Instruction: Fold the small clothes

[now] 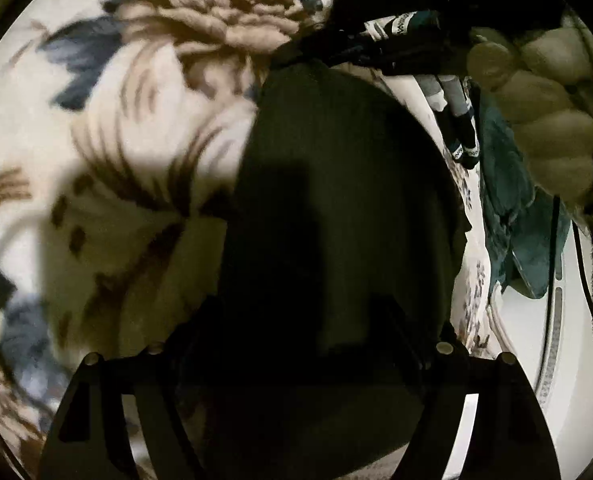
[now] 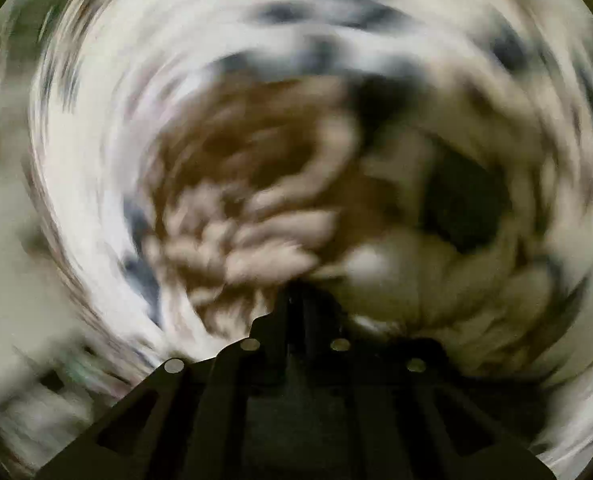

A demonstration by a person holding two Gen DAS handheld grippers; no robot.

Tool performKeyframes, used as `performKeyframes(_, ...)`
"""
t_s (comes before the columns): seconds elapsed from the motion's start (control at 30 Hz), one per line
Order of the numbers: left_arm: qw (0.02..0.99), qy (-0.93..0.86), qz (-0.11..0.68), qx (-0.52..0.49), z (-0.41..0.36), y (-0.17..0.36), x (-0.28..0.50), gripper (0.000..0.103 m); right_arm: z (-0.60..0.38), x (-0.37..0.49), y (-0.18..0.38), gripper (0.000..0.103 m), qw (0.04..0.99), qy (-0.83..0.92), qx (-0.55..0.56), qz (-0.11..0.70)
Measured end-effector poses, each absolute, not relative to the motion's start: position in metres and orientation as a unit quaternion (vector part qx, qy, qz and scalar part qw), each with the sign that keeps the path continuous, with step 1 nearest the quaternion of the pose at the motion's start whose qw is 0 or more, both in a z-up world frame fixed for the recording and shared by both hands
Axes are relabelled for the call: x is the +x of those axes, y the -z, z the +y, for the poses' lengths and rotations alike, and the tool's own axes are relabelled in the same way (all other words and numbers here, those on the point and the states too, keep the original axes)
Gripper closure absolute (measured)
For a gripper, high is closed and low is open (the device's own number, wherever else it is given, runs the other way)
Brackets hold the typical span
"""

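Note:
A dark garment [image 1: 336, 208] lies spread on the floral bedspread [image 1: 136, 128], filling the middle of the left wrist view. My left gripper [image 1: 296, 320] hangs low over its near end with its jaws wide open. The fingers are hard to tell from the dark cloth, and I see no pinch on it. In the right wrist view everything is smeared by fast rolling. My right gripper [image 2: 296, 300] is shut with its fingers pressed together, and nothing shows between them. Below it is only the blurred brown flower print of the bedspread [image 2: 248, 200].
At the top right of the left wrist view is a person's hand [image 1: 544, 128]. Beside it lie dark clothes with lettered bands [image 1: 460, 136] and a teal cloth [image 1: 508, 224]. A white rounded object [image 1: 552, 332] stands past the bed's right edge.

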State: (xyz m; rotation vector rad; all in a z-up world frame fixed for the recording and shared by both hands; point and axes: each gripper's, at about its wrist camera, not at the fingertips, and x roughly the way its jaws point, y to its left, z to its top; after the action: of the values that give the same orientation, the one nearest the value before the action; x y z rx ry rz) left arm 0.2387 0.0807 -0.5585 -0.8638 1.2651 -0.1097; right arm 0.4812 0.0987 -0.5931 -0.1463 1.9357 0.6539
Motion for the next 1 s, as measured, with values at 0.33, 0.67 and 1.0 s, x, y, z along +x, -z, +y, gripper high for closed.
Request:
performKeyframes(0.33, 0.722, 0.056, 0.579, -0.375, 0.092, 0.54, 0.248, 0.026, -0.075, 0.503, 0.542, 0.052, 0.545, -0.256, 0.241, 0.761)
performKeyframes(0.67, 0.703, 0.06, 0.607, -0.365, 0.107, 0.579, 0.278, 0.0, -0.266, 0.442, 0.499, 0.047, 0.64, -0.139, 0.189, 0.732)
performKeyframes(1.0, 0.679, -0.02, 0.597, -0.428, 0.118, 0.573, 0.277, 0.0, -0.226, 0.423, 0.558, 0.067, 0.663, -0.14, 0.16, 0.718)
